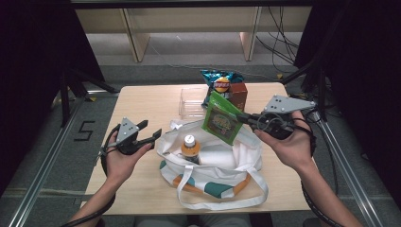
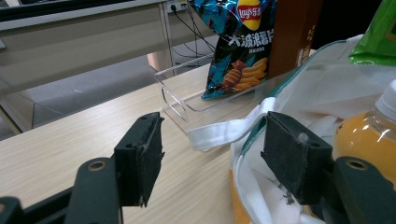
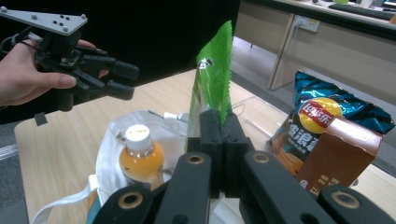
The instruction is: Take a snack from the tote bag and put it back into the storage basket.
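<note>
1. Closest to the lens in the right gripper view: right gripper, jaws pressed together on the edge of the green snack pouch, which stands up from the pads at frame centre.
2. High view: same pouch hangs tilted at centre, above the far-right rim of the white tote bag; not touching the bag as far as I can tell.
3. Left gripper sits left of centre, jaws spread, nothing between them. In the left gripper view one pad is by the bag's rim at lower right; contact unclear.
4. Bag mouth is open w/ an orange drink bottle upright inside, left of centre.
5. Handling, my read: pouch is light, thin, crinkly foil; soft, bends under its own weight, slick surface. Contents prob. crushable, so no hard squeeze on the body.
6. Best hold: flat sealed seam at an edge, as now. It swings from that point, so lower it slowly.
7. Upper centre, not in play: blue chip bag, brown carton, clear plastic tray on the wood table.
8. Likely next: drop pouch beside the bottle; the bag's soft rim may fold in and block the way.
</note>
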Available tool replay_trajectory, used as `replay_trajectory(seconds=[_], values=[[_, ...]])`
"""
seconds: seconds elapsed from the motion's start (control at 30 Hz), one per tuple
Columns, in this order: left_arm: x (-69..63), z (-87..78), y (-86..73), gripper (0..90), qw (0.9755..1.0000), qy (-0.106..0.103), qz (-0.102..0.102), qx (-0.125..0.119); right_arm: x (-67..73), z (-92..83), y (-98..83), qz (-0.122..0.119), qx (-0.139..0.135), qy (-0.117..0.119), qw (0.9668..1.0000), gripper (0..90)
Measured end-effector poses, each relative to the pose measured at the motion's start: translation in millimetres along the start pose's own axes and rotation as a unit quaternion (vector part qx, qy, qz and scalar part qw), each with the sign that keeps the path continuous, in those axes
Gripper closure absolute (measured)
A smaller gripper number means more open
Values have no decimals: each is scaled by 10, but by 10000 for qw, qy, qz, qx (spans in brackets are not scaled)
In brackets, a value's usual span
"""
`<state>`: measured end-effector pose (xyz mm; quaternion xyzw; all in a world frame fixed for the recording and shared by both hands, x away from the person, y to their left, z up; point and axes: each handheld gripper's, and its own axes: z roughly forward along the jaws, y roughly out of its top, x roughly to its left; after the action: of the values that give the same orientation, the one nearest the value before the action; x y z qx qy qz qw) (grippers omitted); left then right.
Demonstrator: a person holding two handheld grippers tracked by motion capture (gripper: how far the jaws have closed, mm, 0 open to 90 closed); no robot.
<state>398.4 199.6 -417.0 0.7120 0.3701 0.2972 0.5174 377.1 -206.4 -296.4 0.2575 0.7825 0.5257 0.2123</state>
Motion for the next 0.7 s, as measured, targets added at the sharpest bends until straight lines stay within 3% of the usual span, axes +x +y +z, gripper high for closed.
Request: replay_trajectory(seconds=[0.03, 0.13, 0.17, 0.43, 0.6, 0.63, 0.67, 0.7], values=[[-4, -4, 2, 366, 10000, 16, 17, 25, -20, 2, 18, -115, 59, 79, 9999, 900], [-5, -3, 3, 366, 10000, 16, 12, 21, -29, 14, 29, -149, 13, 25, 9999, 900], [-3, -4, 3, 366, 10000, 14, 14, 24, -22, 14, 29, -68, 16, 16, 10000, 900], [-6, -9, 8, 369, 10000, 26, 20, -15, -41, 39, 31, -68, -42, 58, 10000, 900], [-4, -10, 4, 369, 10000, 52, 3, -33, -55, 48, 41, -86, -227, -43, 9997, 900], [-3, -11, 1, 368, 10000, 71, 13, -25, -56, 43, 43, -4, -263, 18, 9997, 900], [-3, -13, 1, 368, 10000, 61, 7, -35, -70, 49, 46, -78, -291, 22, 9995, 900], [-1, -15, 1, 368, 10000, 63, 9, -37, -57, 42, 45, 33, -251, -24, 9997, 900]])
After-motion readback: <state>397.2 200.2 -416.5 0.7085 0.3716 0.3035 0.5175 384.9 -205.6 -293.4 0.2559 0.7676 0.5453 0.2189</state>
